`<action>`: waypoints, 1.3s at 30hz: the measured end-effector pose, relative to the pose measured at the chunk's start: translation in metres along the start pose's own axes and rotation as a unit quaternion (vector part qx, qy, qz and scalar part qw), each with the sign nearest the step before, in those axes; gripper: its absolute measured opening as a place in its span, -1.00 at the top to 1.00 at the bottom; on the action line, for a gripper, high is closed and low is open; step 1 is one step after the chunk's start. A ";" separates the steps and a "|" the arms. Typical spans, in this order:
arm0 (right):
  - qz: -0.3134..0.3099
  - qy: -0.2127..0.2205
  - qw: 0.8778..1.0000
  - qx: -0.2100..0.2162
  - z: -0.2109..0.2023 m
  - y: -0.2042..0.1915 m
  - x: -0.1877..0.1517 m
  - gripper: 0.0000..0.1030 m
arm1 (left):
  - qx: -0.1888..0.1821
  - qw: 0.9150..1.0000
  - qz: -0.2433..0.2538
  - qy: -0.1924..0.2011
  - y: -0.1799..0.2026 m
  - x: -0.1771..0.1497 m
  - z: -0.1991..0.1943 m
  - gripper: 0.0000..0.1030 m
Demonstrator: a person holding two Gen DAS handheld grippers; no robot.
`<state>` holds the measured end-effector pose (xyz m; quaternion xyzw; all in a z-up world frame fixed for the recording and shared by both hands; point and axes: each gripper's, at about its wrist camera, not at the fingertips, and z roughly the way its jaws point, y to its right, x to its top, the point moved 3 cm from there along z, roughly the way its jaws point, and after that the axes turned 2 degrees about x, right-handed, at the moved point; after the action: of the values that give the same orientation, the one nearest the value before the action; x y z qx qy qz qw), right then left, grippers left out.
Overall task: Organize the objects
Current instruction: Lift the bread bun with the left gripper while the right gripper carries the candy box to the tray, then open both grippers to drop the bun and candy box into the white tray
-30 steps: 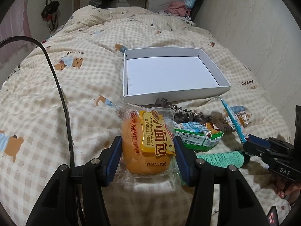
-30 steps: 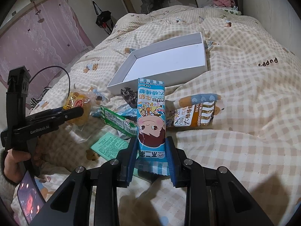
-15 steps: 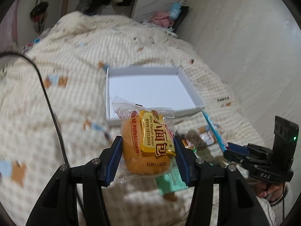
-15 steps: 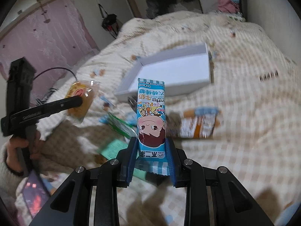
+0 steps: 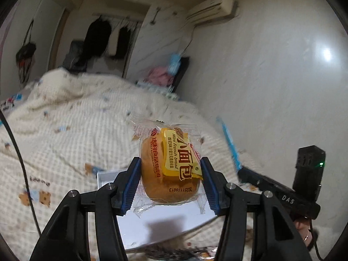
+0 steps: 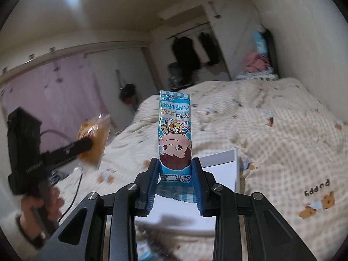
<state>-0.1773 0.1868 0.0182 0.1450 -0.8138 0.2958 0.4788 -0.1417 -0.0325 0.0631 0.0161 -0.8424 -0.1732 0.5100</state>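
Above one box (image 5: 165, 219), two gripped snacks (image 5: 171, 169)

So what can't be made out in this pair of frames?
- White box: mostly hidden behind the jaws in both wrist views; its contents cannot be judged.
- Loose items at the left view's bottom edge: blurred and cut off, unidentifiable.
- Bread packet in the right view: motion-blurred, label unreadable.
- Candy stick pack in the left view: seen edge-on, print hidden.
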 end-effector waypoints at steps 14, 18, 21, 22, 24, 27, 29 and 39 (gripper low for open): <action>-0.024 -0.092 0.992 -0.086 0.044 0.029 -0.052 0.39 | 0.082 0.990 -0.003 -0.115 -0.048 -0.075 0.082 -0.12; -0.027 -0.114 0.988 -0.105 0.048 0.032 -0.063 0.39 | 0.101 0.984 0.052 -0.140 -0.030 -0.087 0.090 -0.12; -0.033 -0.115 0.987 -0.109 0.047 0.031 -0.064 0.39 | 0.118 0.978 0.077 -0.157 -0.027 -0.096 0.097 -0.12; -0.036 -0.116 0.986 -0.110 0.047 0.030 -0.065 0.39 | 0.122 0.976 0.081 -0.162 -0.027 -0.099 0.099 -0.12; -0.042 -0.117 0.986 -0.114 0.048 0.028 -0.066 0.39 | 0.125 0.975 0.083 -0.167 -0.025 -0.101 0.097 -0.12; -0.053 -0.119 0.984 -0.120 0.050 0.025 -0.067 0.39 | 0.130 0.973 0.080 -0.171 -0.025 -0.103 0.097 -0.14; -0.060 -0.123 0.983 -0.123 0.052 0.023 -0.069 0.39 | 0.133 0.974 0.076 -0.169 -0.027 -0.103 0.097 -0.15; -0.122 -0.106 0.982 -0.099 0.049 -0.005 -0.069 -0.62 | 0.125 0.980 0.084 -0.129 -0.018 -0.091 0.081 -0.66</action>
<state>-0.1739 0.1499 -0.0581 0.2257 -0.8615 0.1361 0.4341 -0.1703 -0.0084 -0.0540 -0.0135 -0.9144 -0.0239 0.4039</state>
